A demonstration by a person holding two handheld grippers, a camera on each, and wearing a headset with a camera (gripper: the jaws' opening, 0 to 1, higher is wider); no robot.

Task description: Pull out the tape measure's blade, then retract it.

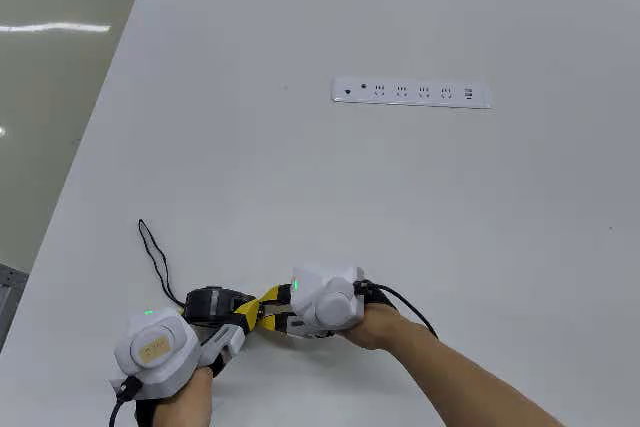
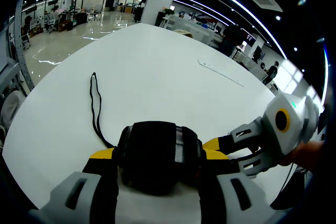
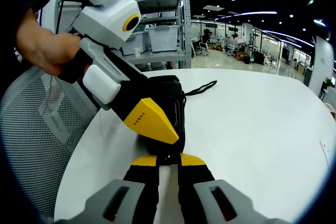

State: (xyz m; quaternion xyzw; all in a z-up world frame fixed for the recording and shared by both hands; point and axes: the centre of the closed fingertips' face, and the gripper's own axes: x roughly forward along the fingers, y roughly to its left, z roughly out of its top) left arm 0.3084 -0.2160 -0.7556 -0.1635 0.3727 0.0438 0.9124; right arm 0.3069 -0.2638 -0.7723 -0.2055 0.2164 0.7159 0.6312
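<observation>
Gripping the tape measure (image 2: 157,145) across its black case, the left gripper (image 2: 157,163) has its jaws spread to the width of the case. One yellow pad (image 2: 102,153) presses against each side. In the head view the left gripper (image 1: 228,317) sits near the front edge of the white workbench (image 1: 400,207). The tape measure (image 1: 213,303) rests on the surface between its jaws.

The right gripper (image 3: 169,160) meets the case from the opposite side. Its jaws are drawn together to a thin slit, and the yellow tips touch the lower front of the tape measure (image 3: 169,103). Whether the end of the blade is pinched between them cannot be determined. In the head view the right gripper (image 1: 262,309) points toward the left gripper, with the tips of the two just beside each other.

A black lanyard (image 1: 155,257) runs from the case and lies on the bench in a narrow loop, away from the person. Farther out, a white power strip (image 1: 410,92) lies flat, well apart from both grippers.

Beyond the bench edge, the right gripper view shows a mesh chair back (image 3: 42,124). Behind it stands a shelving rack (image 3: 184,24) loaded with storage bins (image 3: 163,38).
</observation>
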